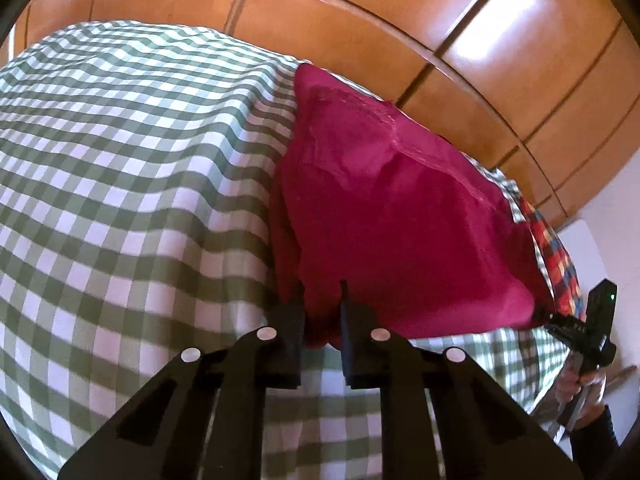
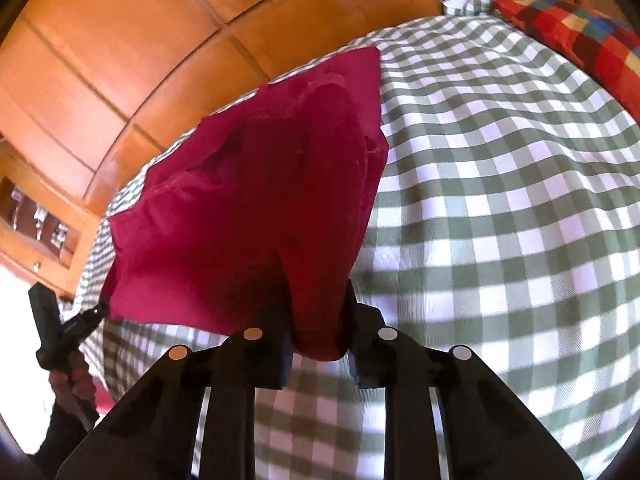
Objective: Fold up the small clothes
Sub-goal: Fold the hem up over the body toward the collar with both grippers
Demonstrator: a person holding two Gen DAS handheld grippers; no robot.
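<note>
- Both black two-finger grippers are clamped on the same magenta cloth garment, one at each near corner.
- From the left wrist view, the left gripper (image 1: 322,316) has its jaws nearly together, with a bunched corner of the magenta cloth garment (image 1: 400,216) pinched between the pads.
- From the right wrist view, the right gripper (image 2: 316,320) is closed on a thicker wad of the same garment (image 2: 248,208), which bulges out below the fingers.
- Each gripper shows in the other's camera: the right one at the far right of the left view (image 1: 560,322), gripping the garment's corner; the left one at the far left of the right view (image 2: 86,318), likewise on a corner.
- A hand (image 1: 584,388) wraps the right gripper's handle, with a dark sleeve behind it; another hand (image 2: 74,380) holds the left gripper's handle.
- The garment hangs stretched between the two grips, its far part draped on the green-and-white checked tablecloth (image 1: 120,168), with a stitched hem running across its surface.
- A multicoloured checked red, blue and yellow cloth (image 2: 592,44) lies on the tablecloth near its far edge, beside the garment.
- Glossy orange floor tiles (image 1: 360,20) with dark joints fill the background beyond the table.
- A wooden piece of furniture (image 2: 32,216) stands at the left edge of the right view.
</note>
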